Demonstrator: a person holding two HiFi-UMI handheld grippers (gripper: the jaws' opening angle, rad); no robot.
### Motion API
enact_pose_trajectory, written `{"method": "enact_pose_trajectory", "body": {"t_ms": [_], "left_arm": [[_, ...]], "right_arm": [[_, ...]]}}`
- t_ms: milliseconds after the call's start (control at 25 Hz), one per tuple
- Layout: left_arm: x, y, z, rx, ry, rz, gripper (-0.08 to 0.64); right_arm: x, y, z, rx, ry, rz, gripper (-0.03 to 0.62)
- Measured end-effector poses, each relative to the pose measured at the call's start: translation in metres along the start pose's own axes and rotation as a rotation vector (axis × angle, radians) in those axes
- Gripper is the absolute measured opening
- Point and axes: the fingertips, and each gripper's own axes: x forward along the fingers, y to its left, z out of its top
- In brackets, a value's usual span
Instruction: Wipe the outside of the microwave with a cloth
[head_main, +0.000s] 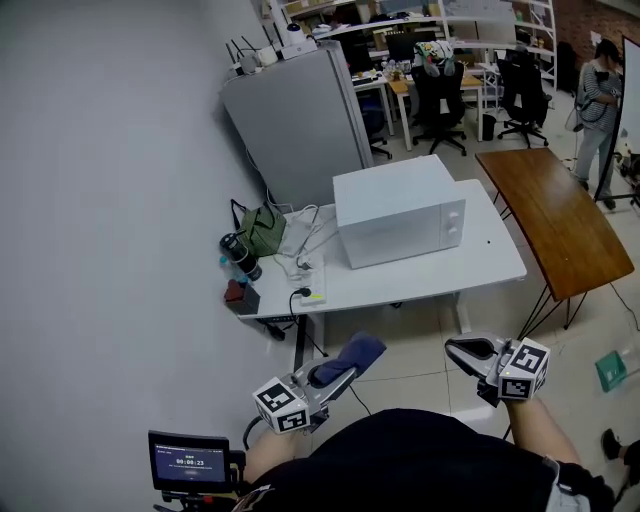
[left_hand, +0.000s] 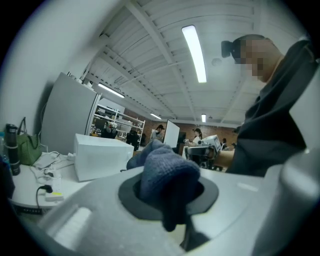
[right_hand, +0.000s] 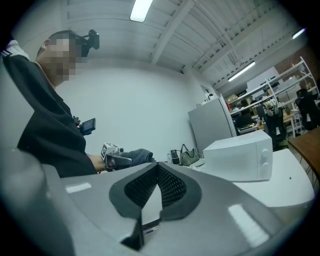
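**Short of the surface: cloth held, microwave untouched**

1. Microwave (head_main: 400, 210): white, standing towards the back of the white surface (head_main: 430, 275), with its door and two knobs facing the person. It is well apart from both grippers.
2. Cloth (head_main: 347, 358): blue and bunched, pinched in the left gripper (head_main: 338, 372), whose jaws are clamped onto it. A loose tail hangs over the front.
3. Right gripper (head_main: 458, 348): jaws closed tip to tip, nothing between them.
4. Clutter left of the microwave: power strip (head_main: 308, 282) with plugged cables, green bag (head_main: 262, 228), dark bottle (head_main: 238, 255).

Risks, as judged: wiping has not begun.
- The cloth is gripped as a small wad, so a hard jaw edge may reach the casing before the fabric does and scuff it.
- An unbraced microwave could slide under sideways pressure. The empty right gripper could steady it.
- A pass down the microwave's left side risks snagging the cables or toppling the bottle.
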Motion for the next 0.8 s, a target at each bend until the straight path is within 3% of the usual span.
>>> {"method": "enact_pose_trajectory", "body": {"t_ms": [240, 800], "left_arm": [[-0.047, 0.017, 0.002, 0.008, -0.042, 0.022, 0.06], [-0.061, 0.014, 0.004, 0.023, -0.082, 0.002, 0.06]], "right_arm": [[0.029, 0.03, 0.008, -0.044, 0.01, -0.006, 0.006], [0.023, 0.048, 0.018, -0.095, 0.021, -0.04, 0.006]]}}
